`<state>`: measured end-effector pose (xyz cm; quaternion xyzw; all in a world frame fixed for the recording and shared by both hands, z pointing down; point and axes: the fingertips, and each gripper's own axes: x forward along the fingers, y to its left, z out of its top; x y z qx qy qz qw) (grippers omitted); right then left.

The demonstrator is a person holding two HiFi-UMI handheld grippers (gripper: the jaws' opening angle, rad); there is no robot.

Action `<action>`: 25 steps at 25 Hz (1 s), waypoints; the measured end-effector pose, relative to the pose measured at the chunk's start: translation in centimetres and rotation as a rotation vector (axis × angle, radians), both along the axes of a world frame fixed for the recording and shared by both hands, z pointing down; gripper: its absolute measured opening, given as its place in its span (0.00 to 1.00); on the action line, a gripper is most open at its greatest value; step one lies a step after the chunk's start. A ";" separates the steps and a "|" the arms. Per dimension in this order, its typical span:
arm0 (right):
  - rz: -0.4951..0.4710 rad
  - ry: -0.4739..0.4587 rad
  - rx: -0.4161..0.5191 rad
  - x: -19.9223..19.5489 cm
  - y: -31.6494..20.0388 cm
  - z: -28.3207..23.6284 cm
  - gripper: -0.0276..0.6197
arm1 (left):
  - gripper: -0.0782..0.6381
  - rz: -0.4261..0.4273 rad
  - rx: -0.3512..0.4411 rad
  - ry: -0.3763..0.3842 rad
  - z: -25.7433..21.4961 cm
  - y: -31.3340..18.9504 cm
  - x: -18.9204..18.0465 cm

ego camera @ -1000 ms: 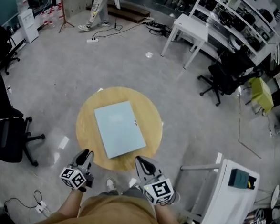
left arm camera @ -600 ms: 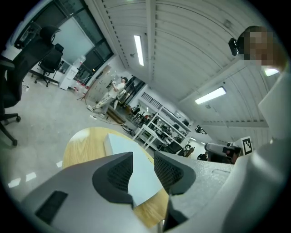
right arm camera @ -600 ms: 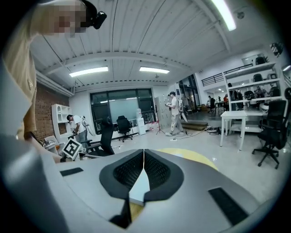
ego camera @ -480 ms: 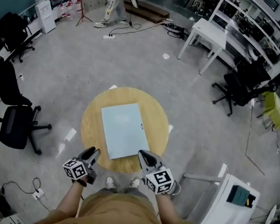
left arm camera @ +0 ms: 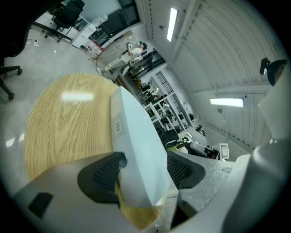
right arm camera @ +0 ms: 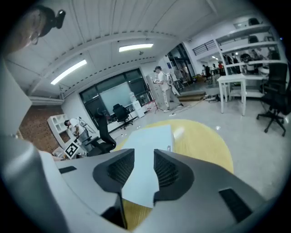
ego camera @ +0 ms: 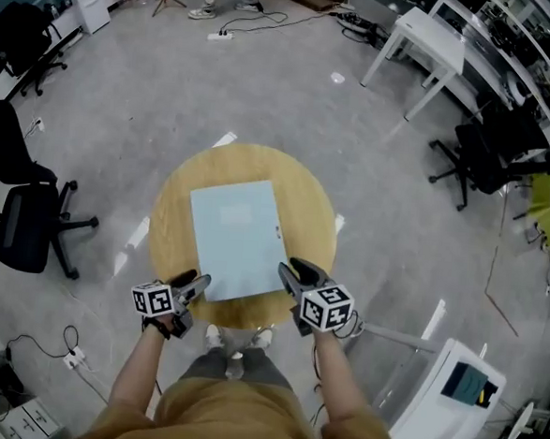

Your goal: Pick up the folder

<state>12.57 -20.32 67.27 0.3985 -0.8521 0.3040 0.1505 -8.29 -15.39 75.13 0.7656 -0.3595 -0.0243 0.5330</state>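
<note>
The head view is bright and even, lit from overhead. Shadows around the round table (ego camera: pixel 305 193) are faint and soft. The grey floor (ego camera: pixel 120 156) carries white glare patches left of, right of and beyond the table. The folder (ego camera: pixel 236 239) on the table looks matte, with no hotspot. Straight lines bow strongly toward this view's edges. In both gripper views the fisheye rounds the picture into a circle with black corners. Ceiling strip lights (left arm camera: pixel 172 20) above and beyond the table blow out to white, and a pale reflection lies on the tabletop in each. In the left gripper view the folder's near corner is soft and out of focus.
</note>
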 end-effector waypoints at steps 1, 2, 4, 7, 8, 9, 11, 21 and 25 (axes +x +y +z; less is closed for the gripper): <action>0.015 -0.020 -0.031 0.4 -0.7 0.7 0.25 | 0.55 0.005 -0.010 -0.011 0.7 -0.1 -0.1; 0.023 -0.031 -0.057 0.8 -1.3 1.4 0.26 | 0.55 0.009 -0.019 -0.018 1.4 -0.1 -0.2; 0.016 -0.020 -0.101 1.3 -2.3 3.1 0.31 | 0.55 0.019 -0.032 -0.014 2.2 -0.3 -0.1; 0.005 -0.015 -0.172 2.1 -3.4 5.9 0.39 | 0.55 0.040 -0.050 0.019 2.1 -0.6 0.8; 0.007 -0.023 -0.194 2.2 -3.8 6.5 0.42 | 0.55 0.048 -0.051 0.030 1.9 -0.8 1.0; 0.004 -0.035 -0.213 2.1 -4.2 6.9 0.43 | 0.55 0.055 -0.051 0.036 1.9 -1.0 1.2; -0.018 -0.058 -0.246 1.5 -4.7 7.6 0.45 | 0.55 0.064 -0.049 0.044 1.9 -1.2 1.5; -0.075 -0.052 -0.346 0.3 -5.1 10.7 0.48 | 0.54 0.138 -0.107 0.105 1.7 -1.5 3.6; -0.068 -0.074 -0.350 0.4 -5.2 11.1 0.49 | 0.54 0.129 -0.118 0.117 1.6 -1.5 3.5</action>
